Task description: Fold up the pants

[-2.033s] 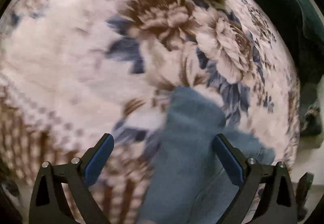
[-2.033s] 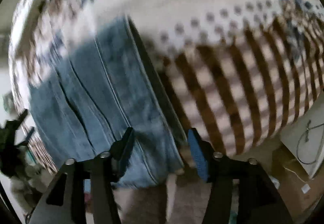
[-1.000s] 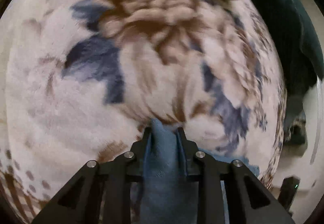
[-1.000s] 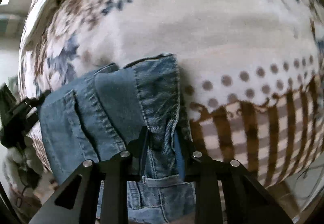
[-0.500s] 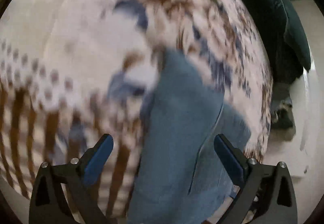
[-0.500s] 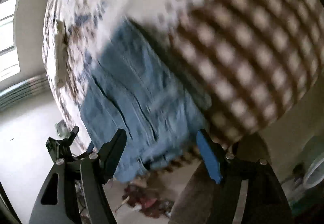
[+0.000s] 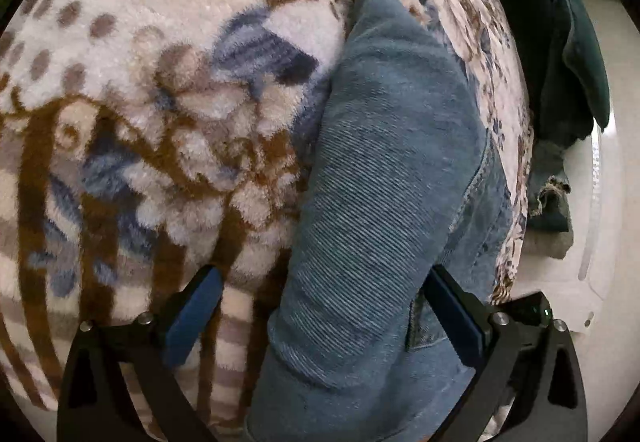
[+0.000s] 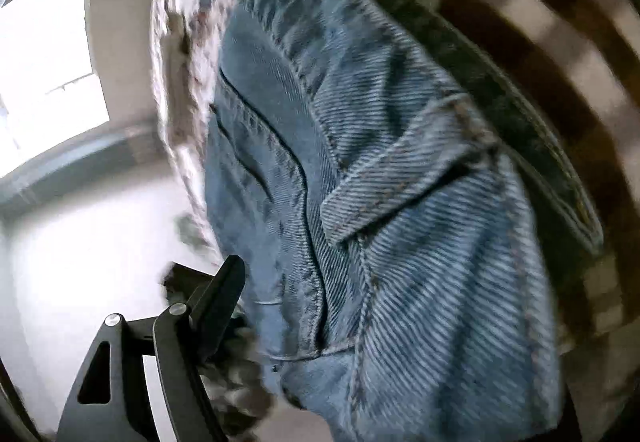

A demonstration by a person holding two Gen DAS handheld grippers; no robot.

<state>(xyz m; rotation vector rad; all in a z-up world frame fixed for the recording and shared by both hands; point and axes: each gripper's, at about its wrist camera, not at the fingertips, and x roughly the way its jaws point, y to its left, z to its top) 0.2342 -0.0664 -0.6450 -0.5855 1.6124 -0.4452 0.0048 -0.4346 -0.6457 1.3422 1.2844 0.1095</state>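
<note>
Blue denim pants [image 7: 384,178] lie folded into a narrow bundle on a plush floral blanket [image 7: 168,90]. My left gripper [image 7: 320,306] is open, its blue pads on either side of the near end of the bundle, not closed on it. In the right wrist view the pants [image 8: 400,202] fill the frame very close, with a pocket flap and the waistband showing. My right gripper [image 8: 384,330] looks open: only its left finger [image 8: 216,302] shows, left of the denim; the right finger is hidden behind the cloth.
The blanket has a brown striped border [image 7: 60,242] near me. Dark green clothes [image 7: 560,62] hang past the bed's right edge above a pale floor [image 7: 580,262]. A bright window [image 8: 44,54] and floor [image 8: 88,250] lie left in the right wrist view.
A second ago both grippers were shut on the denim; both have let go and opened. Both now sit lower and closer to the bundle, the right one swung to its left side.
</note>
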